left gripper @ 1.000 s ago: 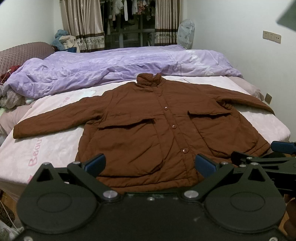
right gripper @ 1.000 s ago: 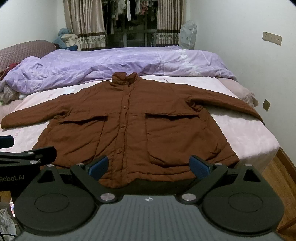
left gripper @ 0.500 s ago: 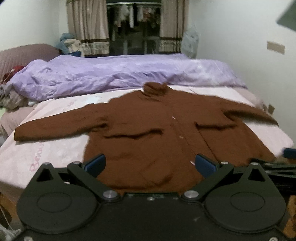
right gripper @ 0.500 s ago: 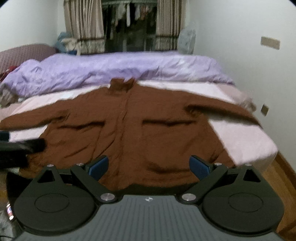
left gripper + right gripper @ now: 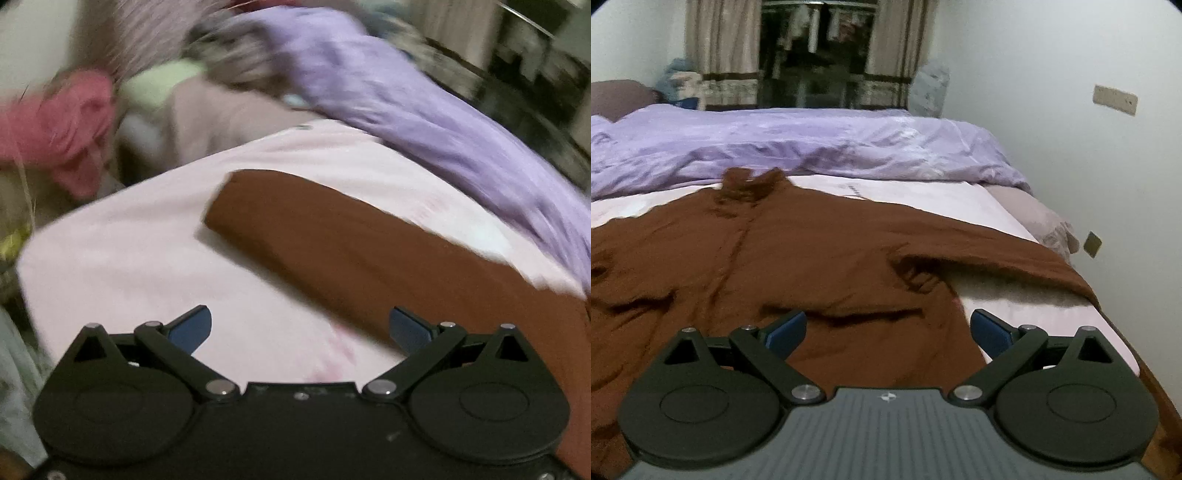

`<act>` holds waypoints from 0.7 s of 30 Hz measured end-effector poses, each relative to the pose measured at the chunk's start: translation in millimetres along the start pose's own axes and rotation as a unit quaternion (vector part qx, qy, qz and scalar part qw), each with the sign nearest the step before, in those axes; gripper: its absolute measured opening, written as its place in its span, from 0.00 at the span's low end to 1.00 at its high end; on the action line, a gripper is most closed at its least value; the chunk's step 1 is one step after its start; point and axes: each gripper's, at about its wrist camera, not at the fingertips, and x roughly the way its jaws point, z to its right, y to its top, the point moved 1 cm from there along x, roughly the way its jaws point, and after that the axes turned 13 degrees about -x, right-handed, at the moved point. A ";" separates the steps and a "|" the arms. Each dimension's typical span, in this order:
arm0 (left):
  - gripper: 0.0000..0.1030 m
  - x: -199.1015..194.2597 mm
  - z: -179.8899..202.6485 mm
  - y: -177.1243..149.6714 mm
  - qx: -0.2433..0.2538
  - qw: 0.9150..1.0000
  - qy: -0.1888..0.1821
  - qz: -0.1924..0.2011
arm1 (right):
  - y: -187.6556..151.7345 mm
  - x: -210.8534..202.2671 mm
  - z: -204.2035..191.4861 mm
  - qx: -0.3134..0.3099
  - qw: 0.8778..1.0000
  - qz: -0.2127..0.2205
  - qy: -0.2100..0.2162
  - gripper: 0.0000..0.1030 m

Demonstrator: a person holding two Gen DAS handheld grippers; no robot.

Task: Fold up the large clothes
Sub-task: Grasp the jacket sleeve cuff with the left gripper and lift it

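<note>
A large brown jacket (image 5: 820,266) lies spread flat, front up, on the pink bed sheet (image 5: 934,195). In the right wrist view its collar is at the far side and its right sleeve (image 5: 1015,243) runs to the bed's right edge. My right gripper (image 5: 888,330) is open and empty, low over the jacket's right front. In the blurred left wrist view the jacket's left sleeve (image 5: 332,236) lies across the sheet (image 5: 129,251), cuff end towards the left. My left gripper (image 5: 301,328) is open and empty just short of that sleeve.
A rumpled purple duvet (image 5: 798,147) lies along the far side of the bed, also in the left wrist view (image 5: 424,118). Pink clothing (image 5: 62,129) and other items pile beyond the bed's left end. A white wall (image 5: 1089,166) stands close on the right.
My left gripper has swung fast to the left, from facing the whole jacket to facing its left sleeve. My right gripper has moved forward and lower over the jacket's right front.
</note>
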 end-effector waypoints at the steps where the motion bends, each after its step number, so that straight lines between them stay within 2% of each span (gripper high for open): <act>1: 1.00 15.6 -4.7 8.9 -0.015 1.000 -0.003 0.001 | 2.5 11.1 4.5 0.006 1.000 -0.007 -0.002 1.00; 4: 1.00 65.5 -16.7 29.3 -0.067 0.997 -0.016 -0.042 | 7.8 42.2 16.2 0.022 0.999 -0.039 -0.008 1.00; 6: 1.00 70.1 -17.5 41.1 -0.079 0.997 -0.022 -0.006 | 9.5 57.6 20.9 0.030 0.998 -0.056 -0.010 1.00; 9: 1.00 82.6 -8.8 51.3 -0.085 0.996 -0.027 -0.016 | 10.0 71.7 24.8 0.035 0.997 -0.071 -0.020 1.00; 11: 0.85 93.7 -2.7 57.0 -0.089 0.996 -0.019 -0.019 | 13.2 85.5 29.7 0.039 0.996 -0.080 -0.017 1.00; 12: 0.51 96.9 3.8 59.0 -0.069 0.998 0.003 -0.002 | 13.3 91.0 31.0 0.040 0.995 -0.087 -0.016 1.00; 13: 0.30 96.5 9.7 58.3 -0.045 0.999 0.027 0.002 | 14.9 96.3 33.0 0.040 0.995 -0.092 -0.014 1.00; 14: 0.25 93.9 14.1 57.1 -0.036 0.999 0.034 0.002 | 15.2 100.7 34.0 0.038 0.994 -0.097 -0.014 1.00; 15: 0.11 93.4 14.7 58.3 -0.041 0.999 0.024 -0.001 | 17.4 104.3 36.1 0.036 0.994 -0.098 -0.014 1.00; 18: 0.07 92.9 24.0 64.4 -0.047 0.999 0.028 0.002 | 25.6 114.8 43.9 0.025 0.995 -0.094 -0.020 1.00; 21: 0.07 68.2 51.7 63.5 -0.012 0.998 0.036 0.053 | 35.2 124.8 60.0 0.020 0.996 -0.084 -0.035 1.00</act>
